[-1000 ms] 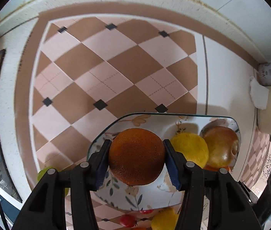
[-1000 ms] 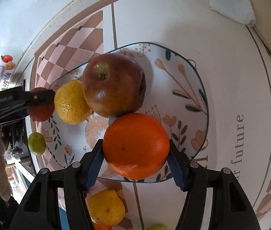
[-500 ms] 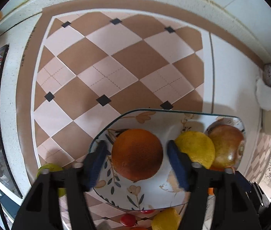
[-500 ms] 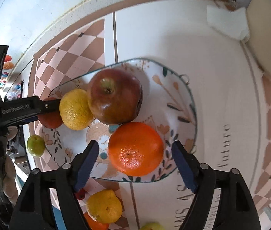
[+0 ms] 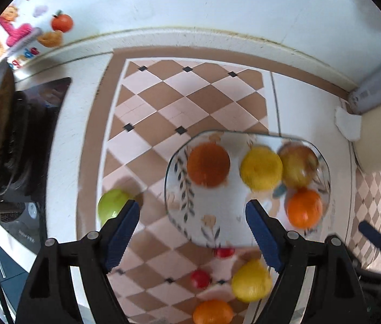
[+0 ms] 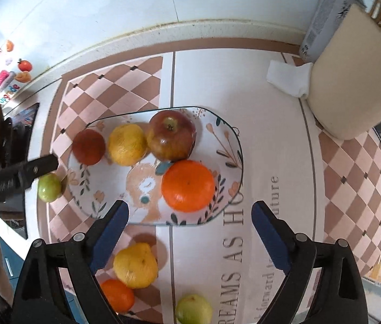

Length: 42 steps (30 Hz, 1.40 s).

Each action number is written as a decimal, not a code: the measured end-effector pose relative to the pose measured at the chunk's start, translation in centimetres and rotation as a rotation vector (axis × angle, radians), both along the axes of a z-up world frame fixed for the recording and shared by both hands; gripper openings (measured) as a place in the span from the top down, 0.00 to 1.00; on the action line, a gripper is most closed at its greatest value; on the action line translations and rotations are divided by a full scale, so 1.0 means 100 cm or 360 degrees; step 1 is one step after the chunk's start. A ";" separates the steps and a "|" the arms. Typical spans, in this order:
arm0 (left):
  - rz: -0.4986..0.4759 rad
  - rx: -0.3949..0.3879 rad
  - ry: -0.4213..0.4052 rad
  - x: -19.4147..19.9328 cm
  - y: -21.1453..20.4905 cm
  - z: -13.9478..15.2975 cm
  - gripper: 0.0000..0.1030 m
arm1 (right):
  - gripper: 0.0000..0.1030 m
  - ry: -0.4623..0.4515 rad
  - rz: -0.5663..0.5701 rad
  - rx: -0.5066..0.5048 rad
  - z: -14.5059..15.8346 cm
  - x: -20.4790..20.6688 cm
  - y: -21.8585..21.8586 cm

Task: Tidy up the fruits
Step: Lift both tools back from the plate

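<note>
Fingers of both grippers are spread wide with nothing between them. Blue pads of the left gripper (image 5: 192,232) hang above the near-left part of the plate (image 5: 212,229), touching no fruit; a green fruit (image 5: 111,205) sits on the mat just beside the left pad. Those of the right gripper (image 6: 190,235) flank the plate's near rim, also free of contact. On the plate (image 6: 101,202) lie four fruits: a dark orange (image 6: 88,147), a lemon (image 6: 127,144) touching an apple (image 6: 171,135), and a bright orange (image 6: 188,186). Another lemon (image 6: 135,266) rests on the mat below the plate.
</note>
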<state>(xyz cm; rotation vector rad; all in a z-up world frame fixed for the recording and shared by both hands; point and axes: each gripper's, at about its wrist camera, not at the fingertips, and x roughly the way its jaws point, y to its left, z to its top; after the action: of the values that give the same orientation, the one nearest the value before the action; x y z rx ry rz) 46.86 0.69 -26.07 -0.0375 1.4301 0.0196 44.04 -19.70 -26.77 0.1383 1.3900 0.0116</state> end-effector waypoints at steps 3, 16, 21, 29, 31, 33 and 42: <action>-0.0031 0.0044 -0.0096 -0.026 -0.003 0.024 0.22 | 0.08 -0.0034 -0.0009 -0.0019 0.014 -0.019 -0.001; -0.0087 0.0010 -0.0295 -0.108 -0.004 0.098 0.22 | 0.08 -0.0199 -0.0029 0.0022 0.083 -0.092 0.000; -0.0092 -0.0002 -0.0351 -0.132 -0.003 0.123 0.22 | 0.08 -0.0266 -0.0003 0.0045 0.112 -0.114 0.006; -0.0095 0.0006 -0.0425 -0.161 -0.004 0.149 0.22 | 0.08 -0.0364 0.0012 -0.0008 0.153 -0.145 0.009; -0.0099 0.0009 -0.0439 -0.166 -0.005 0.152 0.22 | 0.08 -0.0377 0.0017 -0.0014 0.160 -0.150 0.010; -0.0095 0.0000 -0.0446 -0.170 -0.005 0.155 0.22 | 0.08 -0.0385 0.0023 -0.0017 0.165 -0.155 0.010; -0.0083 -0.0010 -0.0455 -0.177 -0.008 0.158 0.22 | 0.08 -0.0398 0.0036 0.0036 0.171 -0.165 0.013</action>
<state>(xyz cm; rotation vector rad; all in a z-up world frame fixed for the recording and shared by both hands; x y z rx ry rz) 29.18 -0.08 -10.24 -0.0076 1.1452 -0.0324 27.57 -18.44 -9.64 0.1352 1.1420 0.0620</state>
